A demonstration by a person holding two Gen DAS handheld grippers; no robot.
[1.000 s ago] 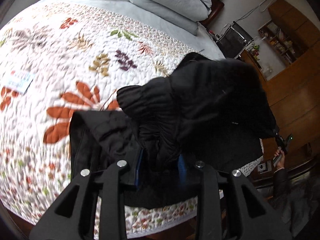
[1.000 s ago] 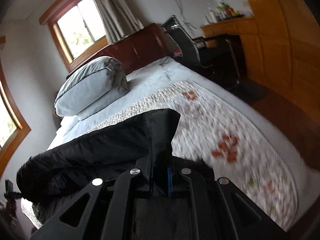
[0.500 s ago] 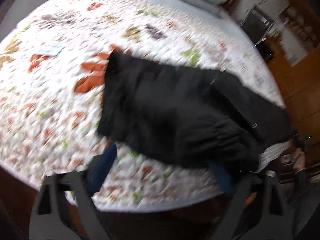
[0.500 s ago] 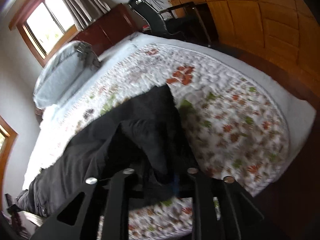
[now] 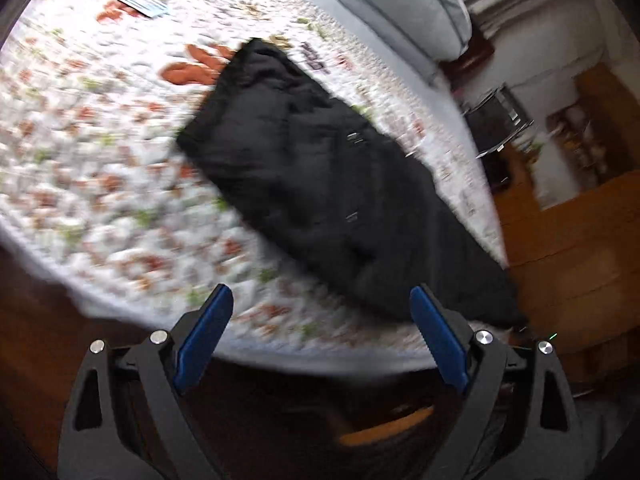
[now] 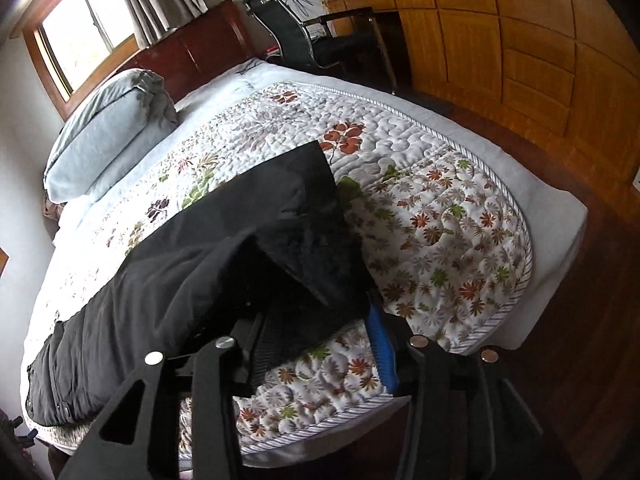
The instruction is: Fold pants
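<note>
The black pants lie stretched out on the floral quilt, folded lengthwise. My left gripper is open and empty, pulled back past the bed's near edge, clear of the pants. In the right wrist view the pants run from the lower left to a leg end near the middle. My right gripper is open; its blue right pad shows, and the leg end's cloth drapes over the left finger, which is hidden.
A folded grey duvet lies at the head of the bed by the dark headboard. A black office chair and wooden cabinets stand beyond the bed. A small paper lies on the quilt.
My left gripper let go of the pants and drew back off the bed. My right gripper lowered the leg end onto the quilt and opened its jaws.
</note>
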